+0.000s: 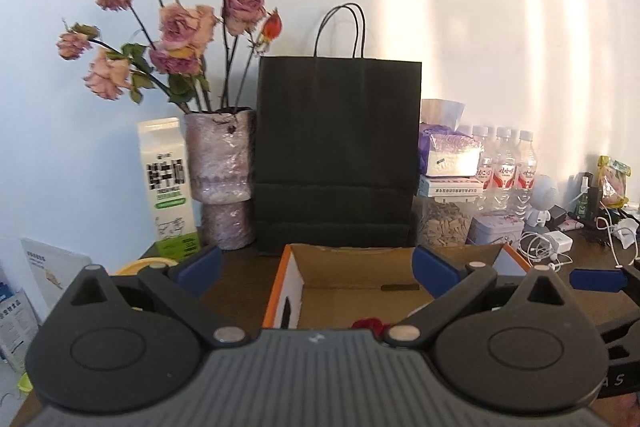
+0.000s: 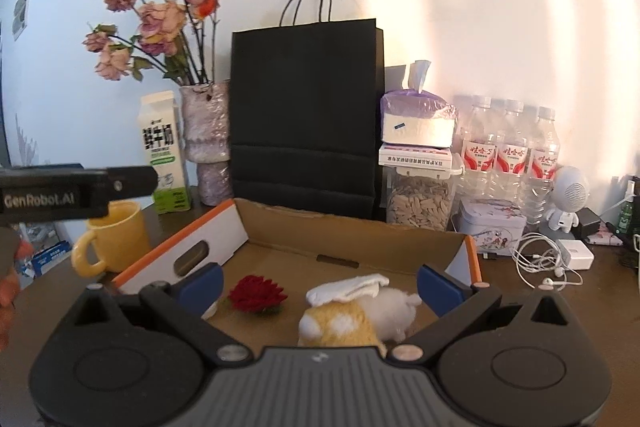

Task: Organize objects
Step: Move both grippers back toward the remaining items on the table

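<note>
Plush toy: a small yellow-and-white stuffed animal [image 2: 352,319] lying on the floor of the open cardboard box [image 2: 348,227], toward the box's near right part, with a white sock-like cloth [image 2: 348,289] draped over its top.
Neighbour in the box: a red fabric flower [image 2: 258,294] just to the toy's left, apart from it; the left wrist view shows only its red top [image 1: 370,323] past the gripper body.
Where the toy lies from the jaws: straight ahead of and below the right gripper [image 2: 318,289], between the lines of its two blue pads and a little right of centre.
Long axis: roughly left-to-right across the right wrist view, so crosswise to the fingers' reach; yellow end near-left, white end far-right. Which end is the head I cannot tell.
Right jaws: spread wide, nothing between them.
Left gripper [image 1: 316,267]: fingers also wide apart and empty, aimed over the box's near-left edge toward the black paper bag [image 1: 338,155].
Nearer hand: the right, by my reading; the toy is hidden from the left wrist view.
Outside the box: a yellow mug [image 2: 114,243] on the table to the box's left, below the left gripper's finger as seen from the right.
Coming move, as a judgement: if the toy is next, the right gripper need only drop forward and down.
</note>
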`<action>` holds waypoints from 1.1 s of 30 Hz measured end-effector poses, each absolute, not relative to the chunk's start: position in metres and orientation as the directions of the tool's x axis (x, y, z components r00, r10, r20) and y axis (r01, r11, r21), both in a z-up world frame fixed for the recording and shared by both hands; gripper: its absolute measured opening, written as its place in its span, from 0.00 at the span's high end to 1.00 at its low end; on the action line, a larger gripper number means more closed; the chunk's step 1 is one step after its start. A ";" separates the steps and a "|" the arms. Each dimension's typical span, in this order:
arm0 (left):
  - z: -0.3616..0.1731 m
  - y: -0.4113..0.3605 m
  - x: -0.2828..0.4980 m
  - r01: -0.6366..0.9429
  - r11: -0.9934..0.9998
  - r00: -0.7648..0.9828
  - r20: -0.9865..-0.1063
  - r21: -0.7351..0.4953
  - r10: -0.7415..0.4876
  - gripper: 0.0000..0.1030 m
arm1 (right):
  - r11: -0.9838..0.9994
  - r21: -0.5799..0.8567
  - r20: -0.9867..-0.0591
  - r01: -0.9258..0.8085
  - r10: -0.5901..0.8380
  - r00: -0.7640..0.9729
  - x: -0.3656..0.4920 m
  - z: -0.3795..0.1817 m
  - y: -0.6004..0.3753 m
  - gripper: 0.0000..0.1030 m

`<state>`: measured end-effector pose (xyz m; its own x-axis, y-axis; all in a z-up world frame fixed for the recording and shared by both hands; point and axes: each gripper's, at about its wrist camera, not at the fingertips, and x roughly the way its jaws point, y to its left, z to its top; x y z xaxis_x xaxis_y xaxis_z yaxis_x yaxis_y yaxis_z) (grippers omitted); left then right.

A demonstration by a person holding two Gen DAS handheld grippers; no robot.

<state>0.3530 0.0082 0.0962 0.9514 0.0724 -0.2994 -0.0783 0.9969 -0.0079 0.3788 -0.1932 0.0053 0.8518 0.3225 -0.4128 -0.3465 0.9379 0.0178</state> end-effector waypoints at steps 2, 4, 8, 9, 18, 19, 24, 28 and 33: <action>0.099 0.011 0.336 -0.086 0.996 0.951 -0.300 -0.009 0.079 0.00 | 0.937 0.009 -0.420 -0.350 0.321 0.849 0.363 0.007 -0.193 0.00; 0.101 0.014 0.319 -0.094 0.996 0.949 -0.303 -0.009 0.087 0.00 | 0.935 0.005 -0.425 -0.356 0.324 0.845 0.348 0.008 -0.193 0.00; 0.103 0.021 0.286 -0.110 0.994 0.945 -0.311 -0.004 0.103 0.00 | 0.931 0.004 -0.432 -0.365 0.331 0.839 0.316 0.010 -0.195 0.00; 0.102 0.023 0.278 -0.113 0.994 0.944 -0.314 -0.003 0.106 0.00 | 0.930 0.004 -0.433 -0.367 0.333 0.838 0.308 0.010 -0.195 0.00; 0.077 0.043 0.211 -0.144 0.990 0.918 -0.373 0.010 0.137 0.00 | 0.926 0.016 -0.477 -0.377 0.339 0.811 0.249 -0.006 -0.200 0.00; 0.072 0.044 0.204 -0.146 0.989 0.914 -0.381 0.013 0.139 0.00 | 0.926 0.019 -0.485 -0.377 0.339 0.807 0.244 -0.009 -0.201 0.00; 0.054 0.050 0.178 -0.149 0.989 0.896 -0.419 0.024 0.145 0.00 | 0.924 0.039 -0.518 -0.381 0.345 0.783 0.223 -0.025 -0.204 0.00; 0.040 0.054 0.165 -0.151 0.988 0.882 -0.449 0.017 0.143 0.00 | 0.921 0.048 -0.545 -0.386 0.348 0.763 0.216 -0.036 -0.203 0.00; 0.031 0.059 0.153 -0.158 0.987 0.868 -0.476 0.004 0.141 0.00 | 0.914 0.039 -0.588 -0.403 0.347 0.730 0.220 -0.051 -0.187 0.00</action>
<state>0.1530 0.0587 0.0309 0.8683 0.1407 -0.4756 -0.1577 0.9875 0.0041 0.2205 -0.1872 -0.0508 0.7304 0.3472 -0.5882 -0.4029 0.9144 0.0394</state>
